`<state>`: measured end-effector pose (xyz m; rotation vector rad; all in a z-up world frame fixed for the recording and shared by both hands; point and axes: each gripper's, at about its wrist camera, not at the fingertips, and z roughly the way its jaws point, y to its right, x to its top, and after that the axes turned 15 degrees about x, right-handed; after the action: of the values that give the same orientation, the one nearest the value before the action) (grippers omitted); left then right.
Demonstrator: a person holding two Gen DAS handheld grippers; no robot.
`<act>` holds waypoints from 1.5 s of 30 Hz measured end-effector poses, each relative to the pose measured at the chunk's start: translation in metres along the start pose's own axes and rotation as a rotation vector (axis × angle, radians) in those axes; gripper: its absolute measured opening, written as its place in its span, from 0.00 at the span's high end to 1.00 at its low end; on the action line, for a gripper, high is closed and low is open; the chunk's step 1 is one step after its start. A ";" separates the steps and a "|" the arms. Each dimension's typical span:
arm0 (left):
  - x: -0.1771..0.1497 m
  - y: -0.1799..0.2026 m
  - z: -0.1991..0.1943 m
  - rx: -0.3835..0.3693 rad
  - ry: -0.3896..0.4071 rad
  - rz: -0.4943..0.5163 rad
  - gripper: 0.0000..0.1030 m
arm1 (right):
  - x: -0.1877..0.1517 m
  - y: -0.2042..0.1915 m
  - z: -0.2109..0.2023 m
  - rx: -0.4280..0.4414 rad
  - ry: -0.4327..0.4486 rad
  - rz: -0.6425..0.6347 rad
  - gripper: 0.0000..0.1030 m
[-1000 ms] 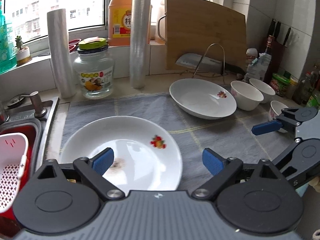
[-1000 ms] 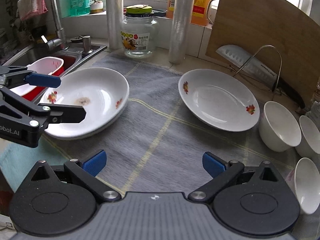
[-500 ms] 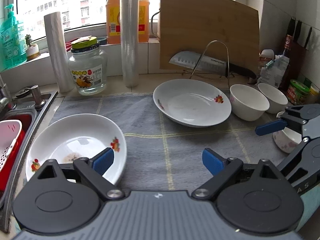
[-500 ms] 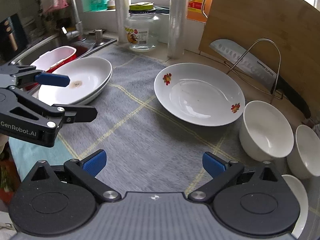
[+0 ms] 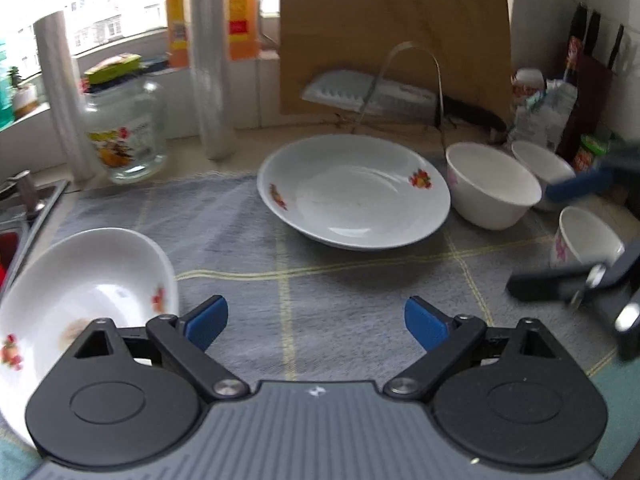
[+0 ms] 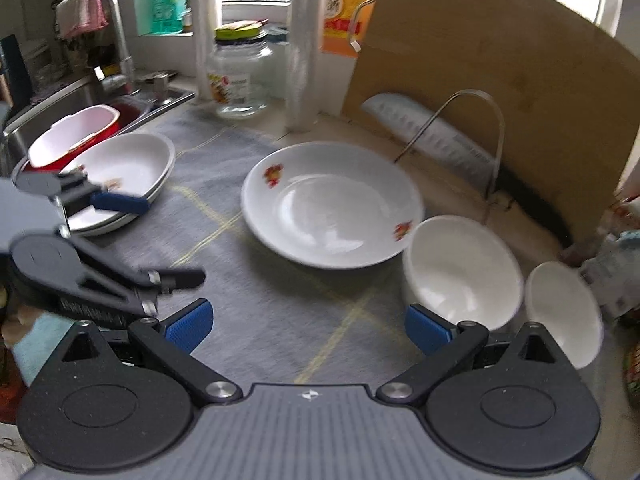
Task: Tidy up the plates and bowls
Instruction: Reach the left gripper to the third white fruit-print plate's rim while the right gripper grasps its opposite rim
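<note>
A white plate with red flower marks (image 5: 356, 196) (image 6: 332, 208) lies on the grey mat (image 5: 320, 292), tilted on its right side against a white bowl (image 5: 492, 184) (image 6: 464, 268). Two more white bowls (image 5: 544, 164) (image 5: 588, 240) stand further right. A stack of two white plates (image 5: 80, 296) (image 6: 128, 176) sits at the mat's left by the sink. My left gripper (image 5: 316, 322) is open and empty over the mat. My right gripper (image 6: 308, 326) is open and empty in front of the plate and bowls.
A wooden cutting board (image 5: 392, 36) leans at the back with a cleaver on a wire rack (image 5: 400, 88). A glass jar (image 5: 124, 132), film rolls (image 5: 212, 60) and oil bottles stand behind the mat. The sink holds a red and white basket (image 6: 76, 136). Knife block and packets at right.
Both grippers have moved right, away from the stacked plates and towards the single plate and bowls. Both stayed open and empty. The current frames are blurred by motion.
</note>
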<state>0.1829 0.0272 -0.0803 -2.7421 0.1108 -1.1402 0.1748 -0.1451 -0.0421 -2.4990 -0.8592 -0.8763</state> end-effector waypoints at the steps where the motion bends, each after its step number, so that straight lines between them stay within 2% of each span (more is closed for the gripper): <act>1: 0.002 0.003 0.004 0.002 -0.010 0.006 0.08 | 0.003 0.004 -0.002 -0.008 0.006 -0.002 0.00; 12: 0.017 0.031 0.054 -0.001 -0.042 0.043 0.08 | 0.033 0.038 0.004 -0.024 0.002 -0.034 0.00; 13: 0.017 0.032 0.058 -0.007 -0.055 0.042 0.07 | 0.035 0.040 0.006 -0.022 0.003 -0.038 0.00; 14: 0.018 0.033 0.060 -0.009 -0.052 0.044 0.01 | 0.037 0.043 0.008 -0.016 0.000 -0.042 0.00; 21: 0.029 0.037 0.072 -0.026 -0.046 0.069 0.00 | 0.052 0.061 0.028 0.015 -0.014 -0.049 0.00; 31: 0.025 0.035 0.074 -0.027 -0.002 0.048 0.00 | 0.081 0.092 0.062 0.062 -0.053 -0.053 0.00; 45: 0.025 0.035 0.074 -0.030 0.012 0.055 0.00 | 0.112 0.122 0.121 0.171 -0.199 -0.098 0.00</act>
<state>0.2531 -0.0013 -0.1205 -2.7400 0.2054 -1.1495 0.3767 -0.1281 -0.0739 -2.4393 -1.0803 -0.5631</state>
